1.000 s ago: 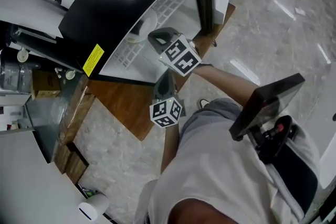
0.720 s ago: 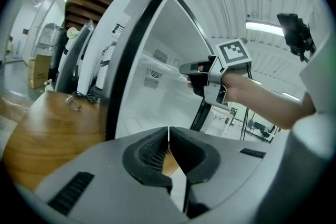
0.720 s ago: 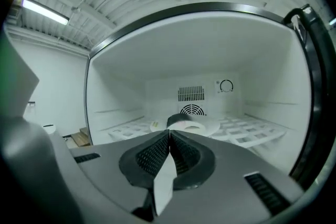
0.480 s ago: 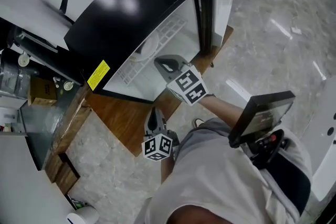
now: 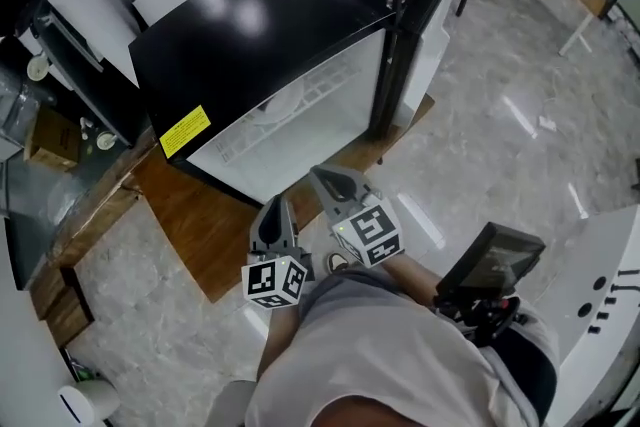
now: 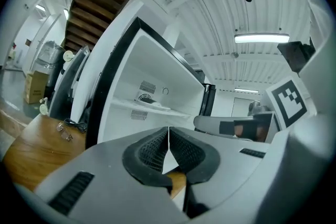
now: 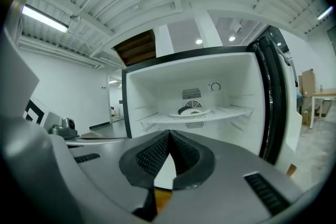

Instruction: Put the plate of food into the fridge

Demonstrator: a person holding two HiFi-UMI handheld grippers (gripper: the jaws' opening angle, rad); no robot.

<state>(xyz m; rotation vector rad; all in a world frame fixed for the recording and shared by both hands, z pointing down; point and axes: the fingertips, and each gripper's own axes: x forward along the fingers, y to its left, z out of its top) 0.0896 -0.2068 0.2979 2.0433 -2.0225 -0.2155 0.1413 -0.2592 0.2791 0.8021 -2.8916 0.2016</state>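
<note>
Both left claw [image 6: 168, 132] and right claw [image 7: 169, 136] sit pinched together, empty — plate [image 7: 190, 111] plain only in right gripper view.

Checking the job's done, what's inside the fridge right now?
A plate with something dark on it sits on the shelf in the fridge. Nothing else shows on that shelf. Below the shelf, the right gripper covers the view.
</note>
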